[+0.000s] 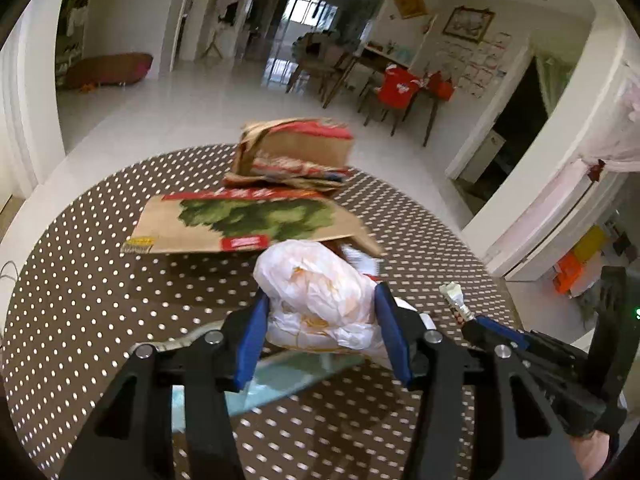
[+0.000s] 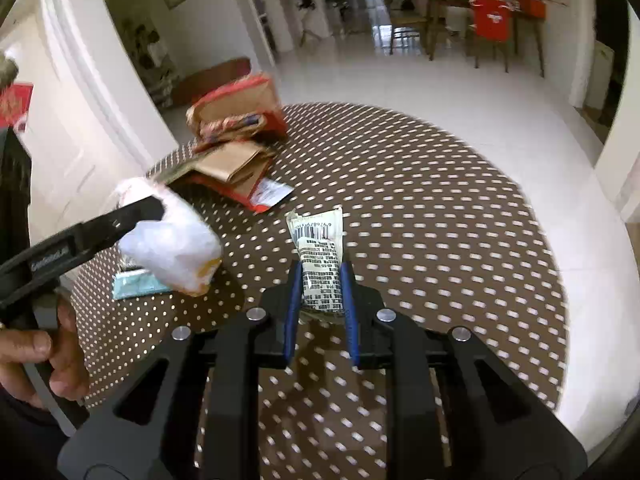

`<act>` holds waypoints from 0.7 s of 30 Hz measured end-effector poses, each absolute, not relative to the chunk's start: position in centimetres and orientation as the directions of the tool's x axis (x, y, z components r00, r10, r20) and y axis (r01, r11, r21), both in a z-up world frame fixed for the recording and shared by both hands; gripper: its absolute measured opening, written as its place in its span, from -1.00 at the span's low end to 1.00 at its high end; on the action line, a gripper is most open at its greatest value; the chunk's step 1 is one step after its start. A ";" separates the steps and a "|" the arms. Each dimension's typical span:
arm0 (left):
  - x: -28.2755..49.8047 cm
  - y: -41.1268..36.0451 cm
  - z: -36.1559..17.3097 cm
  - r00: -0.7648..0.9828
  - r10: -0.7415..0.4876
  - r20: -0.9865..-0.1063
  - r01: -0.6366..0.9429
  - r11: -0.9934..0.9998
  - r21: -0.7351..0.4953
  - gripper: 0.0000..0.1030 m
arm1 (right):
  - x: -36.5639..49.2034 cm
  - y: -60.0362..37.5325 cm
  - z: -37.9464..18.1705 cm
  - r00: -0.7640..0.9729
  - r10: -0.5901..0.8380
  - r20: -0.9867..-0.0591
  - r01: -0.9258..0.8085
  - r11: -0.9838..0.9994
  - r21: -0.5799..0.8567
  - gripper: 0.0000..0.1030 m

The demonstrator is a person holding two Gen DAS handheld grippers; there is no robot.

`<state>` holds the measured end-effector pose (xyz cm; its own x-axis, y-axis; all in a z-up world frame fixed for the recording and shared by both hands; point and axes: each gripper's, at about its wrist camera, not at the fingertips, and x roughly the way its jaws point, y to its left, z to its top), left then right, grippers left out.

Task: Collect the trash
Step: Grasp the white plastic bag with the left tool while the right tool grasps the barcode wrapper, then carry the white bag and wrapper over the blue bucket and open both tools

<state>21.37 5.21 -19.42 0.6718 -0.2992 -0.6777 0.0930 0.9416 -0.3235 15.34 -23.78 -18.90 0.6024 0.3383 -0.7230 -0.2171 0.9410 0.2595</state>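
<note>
My left gripper [image 1: 320, 300] is shut on a crumpled white plastic bag [image 1: 316, 284] and holds it above the dotted round table [image 1: 100, 288]. The bag also shows in the right wrist view [image 2: 172, 244], at the left. My right gripper [image 2: 320, 276] is shut on a silver snack wrapper [image 2: 320, 256] with a barcode, held above the table [image 2: 440, 220]. The wrapper's tip shows in the left wrist view [image 1: 454, 300]. A flat brown paper bag with a green print [image 1: 244, 220] and a crumpled paper bag [image 1: 296, 152] lie at the table's far side.
A teal flat packet [image 2: 136, 284] lies on the table under the left gripper. A small white-and-red sachet [image 2: 272, 192] lies by the paper bags. Beyond the table are a white tiled floor and a dining table with chairs [image 1: 380, 80].
</note>
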 end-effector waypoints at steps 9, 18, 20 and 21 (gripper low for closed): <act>18.8 -0.3 -15.5 0.701 -0.332 -0.632 0.202 0.941 -0.270 0.00 | 14.1 -29.4 -15.5 0.665 0.335 -0.668 -0.174 0.939 0.297 -0.62; 18.7 -7.8 -13.1 0.682 -0.387 -0.620 0.338 0.919 -0.202 0.00 | 11.9 -37.4 -12.4 0.749 0.283 -0.600 -0.084 0.938 0.338 -0.62; 18.7 -10.1 -12.8 0.670 -0.410 -0.619 0.378 0.906 -0.190 0.00 | 11.3 -39.6 -12.1 0.764 0.254 -0.593 -0.047 0.939 0.341 -0.62; 18.6 -11.3 -12.6 0.663 -0.420 -0.619 0.399 0.899 -0.183 0.00 | 10.9 -41.3 -12.0 0.772 0.233 -0.592 -0.020 0.939 0.343 -0.62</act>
<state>18.62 -11.32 -12.64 0.6635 -0.4204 -0.6189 0.3987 0.8986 -0.1830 10.92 -41.27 -11.99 0.7719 0.2325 -0.5916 -0.0199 0.9391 0.3431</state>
